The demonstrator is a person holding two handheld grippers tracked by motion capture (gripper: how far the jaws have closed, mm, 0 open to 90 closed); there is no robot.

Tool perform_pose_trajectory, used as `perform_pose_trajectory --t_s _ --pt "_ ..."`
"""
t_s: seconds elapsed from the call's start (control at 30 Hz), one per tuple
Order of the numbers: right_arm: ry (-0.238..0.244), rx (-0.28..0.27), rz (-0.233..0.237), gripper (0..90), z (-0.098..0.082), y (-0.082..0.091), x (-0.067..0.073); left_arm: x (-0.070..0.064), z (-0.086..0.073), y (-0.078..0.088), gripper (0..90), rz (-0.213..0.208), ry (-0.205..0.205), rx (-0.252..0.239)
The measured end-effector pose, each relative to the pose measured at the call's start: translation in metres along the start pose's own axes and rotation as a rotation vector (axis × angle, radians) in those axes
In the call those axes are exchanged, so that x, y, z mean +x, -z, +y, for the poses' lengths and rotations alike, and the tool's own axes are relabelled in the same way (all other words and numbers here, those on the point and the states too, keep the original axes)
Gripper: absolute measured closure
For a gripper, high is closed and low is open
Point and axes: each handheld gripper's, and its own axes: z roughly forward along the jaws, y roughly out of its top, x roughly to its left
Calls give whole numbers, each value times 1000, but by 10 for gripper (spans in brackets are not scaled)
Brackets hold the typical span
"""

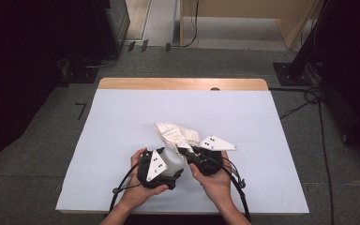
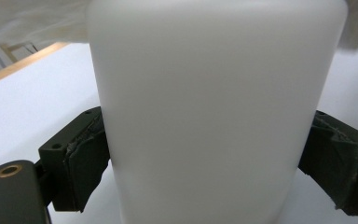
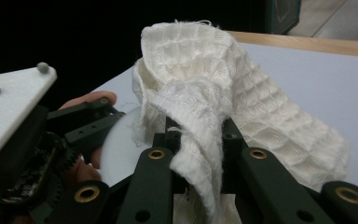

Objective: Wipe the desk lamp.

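A white bottle (image 2: 214, 107) is held by the left gripper (image 1: 161, 169) near the front middle of the table (image 1: 122, 122). In the left gripper view the bottle's frosted body is seen upright between the two black jaws, with a pad (image 2: 86, 163) pressed against each side, so the jaws are clamped on the bottle. In the high view the bottle (image 1: 171, 157) is seen just beside the person's left hand (image 1: 138, 187), under the tilted grey plate of that gripper.

A cream waffle-weave cloth (image 3: 205, 98) is pinched by the right gripper (image 3: 196, 144). In the right gripper view the jaws are drawn close together, and a bunched fold of the cloth is caught between them, with a strip hanging down past the black linkage. The rest of the cloth rises above the jaws and drapes off to the right, down towards the table. In the high view the cloth (image 1: 176, 133) is seen bunched just beyond the two grippers, over the top of the bottle; whether it actually touches the bottle there cannot be told, as the spot is small and partly covered.

The right gripper (image 1: 201, 157) is held in the right hand (image 1: 215, 180), just beside the left one. Both forearms come in from the near edge, and a black cable trails from each gripper towards that edge. A strip of bare wood is shown along the far edge of the table.
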Motion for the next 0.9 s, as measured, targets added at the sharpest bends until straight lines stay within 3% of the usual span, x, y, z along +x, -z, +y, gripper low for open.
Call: perform_pose_trajectory --t_s 0.07,0.17,0.23,0.3,0.37,0.47,0.57,0.63,0.7,0.83,0.9 --pt "1 2 32 798 1 2 2 1 0 -1 85 13 4 1" --pt "22 10 130 794 3 0 16 -1 0 -2 85 2 -1 -6" --pt "21 19 144 794 3 -2 20 -2 -1 -2 85 4 -17 -4" --pt "30 32 99 795 2 -4 15 -1 -2 -4 85 9 -14 2" --pt "6 18 73 796 1 -2 3 2 -2 -4 85 3 10 -4" --pt "8 11 -34 793 5 5 -10 8 -2 -4 85 39 34 -25" --pt "-1 -7 -74 789 5 11 -23 23 -3 1 84 65 122 -88" --pt "-11 1 -95 784 2 10 -33 34 -8 2 84 79 167 -92" --pt "-14 35 -112 778 -3 6 -41 40 -14 0 84 89 182 -72" --pt "-25 158 -159 706 -22 -9 -60 46 -21 0 83 83 207 -53" --pt "1 240 -239 581 -31 -17 -69 48 -22 1 79 79 195 -50"
